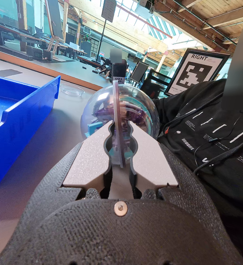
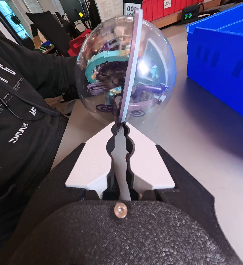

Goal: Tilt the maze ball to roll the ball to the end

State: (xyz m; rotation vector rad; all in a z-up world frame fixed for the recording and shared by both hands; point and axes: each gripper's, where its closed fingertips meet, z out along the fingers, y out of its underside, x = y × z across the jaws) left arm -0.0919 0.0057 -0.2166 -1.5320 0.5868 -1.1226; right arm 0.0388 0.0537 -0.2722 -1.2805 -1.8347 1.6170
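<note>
Maze ball (image 2: pixel 122 68) is held above the tabletop (image 2: pixel 189 143) w/ left hand-held gripper (image 1: pixel 120 123) and right hand-held gripper (image 2: pixel 120 124) both pinching its rim on opposite sides; inner ball not visible, so tilt slowly, both wrists together, w/o loosening.

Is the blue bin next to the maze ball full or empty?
Cannot tell fully. The visible part of the blue bin's floor is bare in the left wrist view; the right wrist view shows only its outer wall.
</note>
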